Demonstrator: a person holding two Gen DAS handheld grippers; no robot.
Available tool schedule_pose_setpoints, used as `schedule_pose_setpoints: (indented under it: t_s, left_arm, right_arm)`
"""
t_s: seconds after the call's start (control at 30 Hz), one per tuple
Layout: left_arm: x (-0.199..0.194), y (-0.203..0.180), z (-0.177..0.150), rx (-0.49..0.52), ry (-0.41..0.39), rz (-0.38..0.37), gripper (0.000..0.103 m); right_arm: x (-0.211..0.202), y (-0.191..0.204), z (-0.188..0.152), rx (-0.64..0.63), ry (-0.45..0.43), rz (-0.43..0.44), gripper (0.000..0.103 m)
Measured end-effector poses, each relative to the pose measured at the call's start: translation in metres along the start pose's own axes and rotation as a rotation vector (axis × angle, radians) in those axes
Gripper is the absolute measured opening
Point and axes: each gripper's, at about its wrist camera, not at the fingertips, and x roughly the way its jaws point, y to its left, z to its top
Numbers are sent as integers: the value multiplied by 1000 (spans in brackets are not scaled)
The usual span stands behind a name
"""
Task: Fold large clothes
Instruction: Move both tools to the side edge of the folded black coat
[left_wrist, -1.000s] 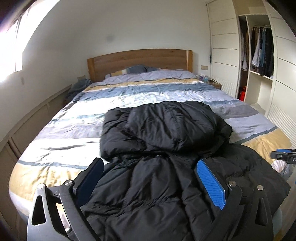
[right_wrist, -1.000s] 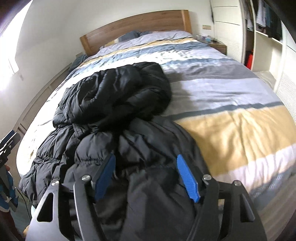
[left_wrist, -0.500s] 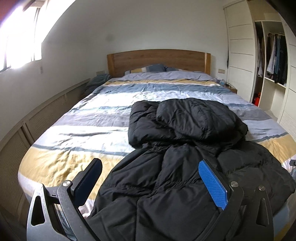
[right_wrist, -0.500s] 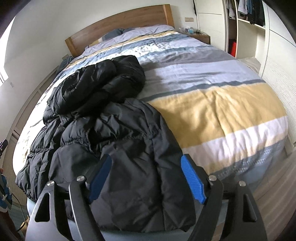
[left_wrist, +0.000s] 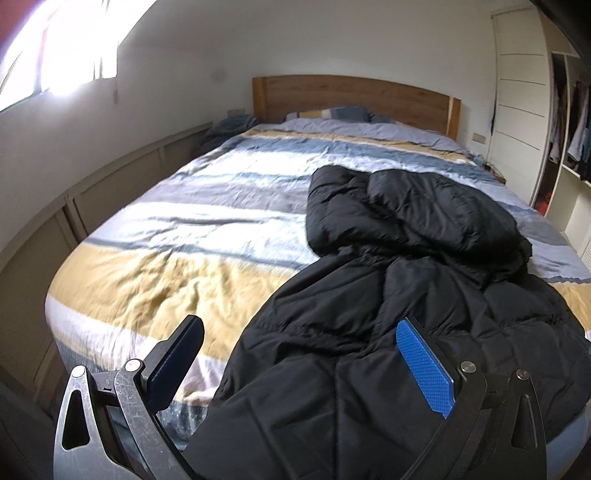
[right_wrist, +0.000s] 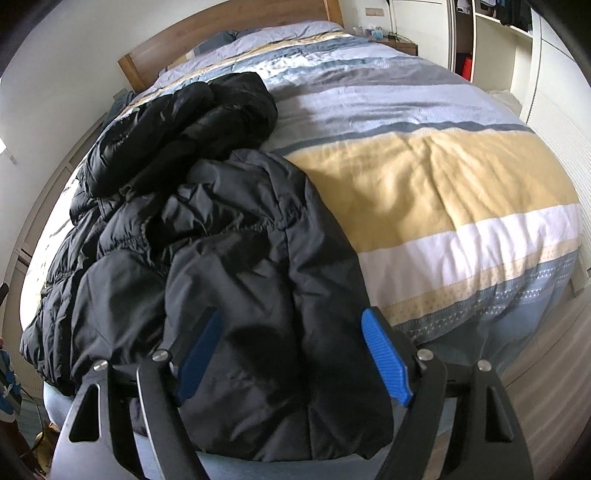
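Note:
A large black puffer coat (left_wrist: 406, 295) lies crumpled on the striped bed, its lower part hanging over the foot edge; it also shows in the right wrist view (right_wrist: 221, 236). Its upper part is bunched in a heap toward the headboard. My left gripper (left_wrist: 299, 354) is open and empty, above the coat's near left edge. My right gripper (right_wrist: 291, 350) is open and empty, with its jaws on either side of the coat's near right hem, above it.
The bed's striped cover (left_wrist: 207, 229) spreads left of the coat, and it spreads right of the coat in the right wrist view (right_wrist: 443, 177). A wooden headboard (left_wrist: 351, 96) is at the far end. A low wall panel (left_wrist: 92, 195) runs along the left. An open wardrobe (left_wrist: 569, 147) stands at the right.
Both grippers have drawn back toward the foot of the bed, the left one shifting left and the right one right. The coat's hem now shows between each gripper's jaws. Both stay open.

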Motion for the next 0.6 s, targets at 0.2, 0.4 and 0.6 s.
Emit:
schedule_pose_setpoints:
  t_s: [0.2, 0.4, 0.6]
  left_arm:
    - [30, 33, -20, -72, 105, 6, 102]
    - [60, 72, -43, -210, 221, -52, 102]
    - [81, 114, -68, -435, 311, -204, 102]
  right_arm:
    - [8, -16, -4, 37, 16, 11, 77]
    - [19, -37, -10, 124, 32, 99, 78]
    - [39, -49, -20, 193, 80, 211, 78]
